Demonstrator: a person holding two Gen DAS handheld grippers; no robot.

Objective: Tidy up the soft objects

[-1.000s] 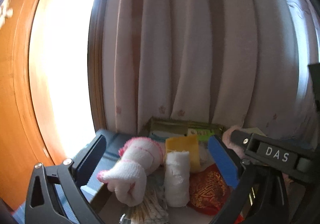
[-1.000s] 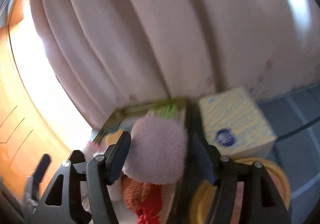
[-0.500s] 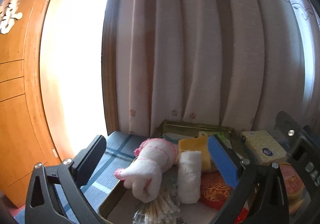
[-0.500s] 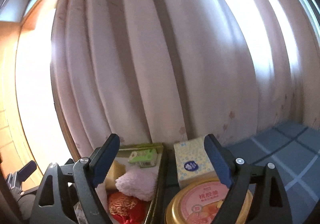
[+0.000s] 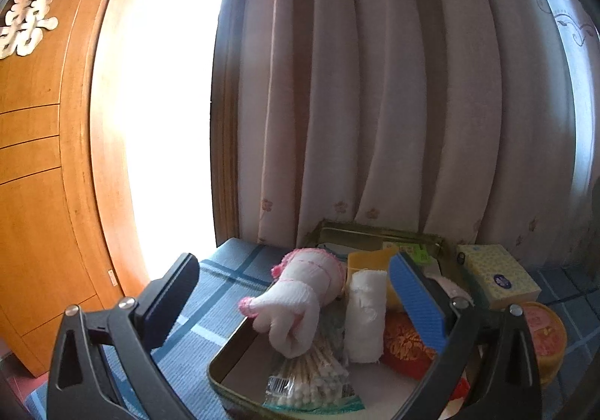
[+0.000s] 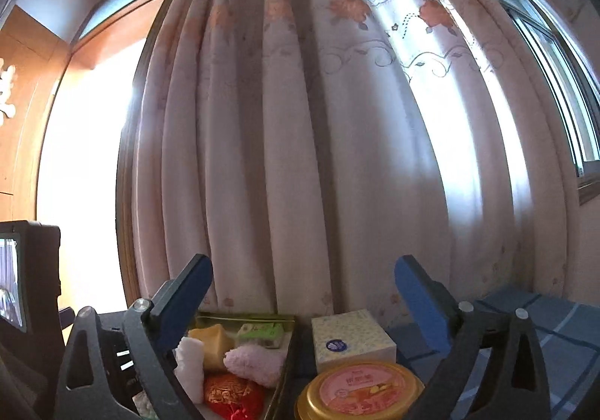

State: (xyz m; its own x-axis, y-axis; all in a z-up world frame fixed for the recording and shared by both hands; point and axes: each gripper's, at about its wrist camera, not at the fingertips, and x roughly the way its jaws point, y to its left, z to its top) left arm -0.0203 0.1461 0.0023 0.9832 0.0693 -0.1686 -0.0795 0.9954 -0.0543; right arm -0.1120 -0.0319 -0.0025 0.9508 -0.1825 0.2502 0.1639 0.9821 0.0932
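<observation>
A gold metal tray (image 5: 232, 356) on the blue checked cloth holds soft things: a white and pink plush toy (image 5: 300, 300), a rolled white towel (image 5: 365, 315), a yellow sponge (image 5: 369, 260), a red embroidered pouch (image 5: 407, 343) and a bag of cotton swabs (image 5: 315, 378). In the right wrist view the tray (image 6: 279, 382) also holds a fluffy pink cloth (image 6: 255, 363), the pouch (image 6: 228, 395), the towel (image 6: 189, 367) and the sponge (image 6: 213, 341). My left gripper (image 5: 296, 303) is open and empty above the tray. My right gripper (image 6: 303, 300) is open and empty, raised behind it.
A yellow tissue pack (image 6: 352, 339) and a round gold tin with a pink lid (image 6: 360, 388) stand right of the tray. A green packet (image 6: 262, 332) lies at the tray's far end. A pale curtain (image 6: 300, 157) hangs close behind. A wooden cabinet (image 5: 33, 157) is at left.
My right gripper let go of the fluffy pink cloth, which now lies in the tray, then opened and drew back and up. My left gripper also pulled back from the tray.
</observation>
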